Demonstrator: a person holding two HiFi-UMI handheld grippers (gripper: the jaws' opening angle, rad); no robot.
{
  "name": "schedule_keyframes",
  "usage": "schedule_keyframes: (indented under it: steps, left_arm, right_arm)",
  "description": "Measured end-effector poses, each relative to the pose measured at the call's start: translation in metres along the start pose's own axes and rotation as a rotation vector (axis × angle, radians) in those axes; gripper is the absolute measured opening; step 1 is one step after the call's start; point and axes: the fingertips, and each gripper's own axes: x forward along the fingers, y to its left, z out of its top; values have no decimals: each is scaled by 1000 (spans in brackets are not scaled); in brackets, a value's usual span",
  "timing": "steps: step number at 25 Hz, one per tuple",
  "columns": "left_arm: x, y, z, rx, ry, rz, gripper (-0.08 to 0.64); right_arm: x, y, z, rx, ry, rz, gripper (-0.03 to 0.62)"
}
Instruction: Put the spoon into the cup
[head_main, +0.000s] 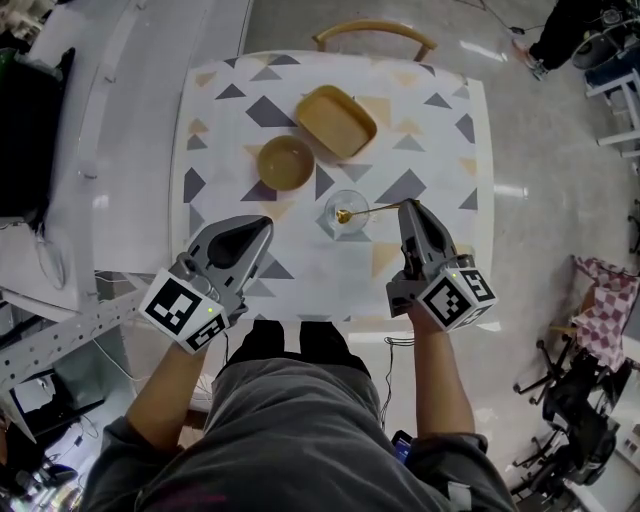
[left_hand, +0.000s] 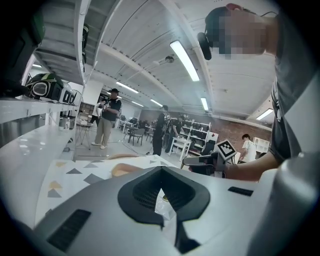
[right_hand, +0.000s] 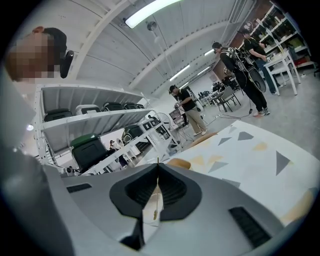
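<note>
Count: one spoon (head_main: 372, 209), scoop end inside the rim outline of one clear cup (head_main: 352, 232). Right tongs (head_main: 408, 206) clamp its handle. Left tongs (head_main: 264, 226), left of cup, are closed and empty. Beyond cup on surface (head_main: 430, 150): one round bowl (head_main: 286, 162), one dish (head_main: 335, 120).

- One spoon (head_main: 368, 210)
- One cup (head_main: 352, 232)
- One round bowl (head_main: 286, 162)
- One square dish (head_main: 336, 121)
- Two grippers: left gripper (head_main: 262, 228), right gripper (head_main: 410, 207)
- Probably one chair (head_main: 374, 32), only its back in sight
</note>
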Motion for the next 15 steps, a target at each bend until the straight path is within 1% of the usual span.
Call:
schedule_keyframes:
  steps: [15]
  left_arm:
    - [-8, 12, -16, -23, 21, 25, 14]
  right_arm:
    - [18, -11, -27, -22, 43, -25, 23]
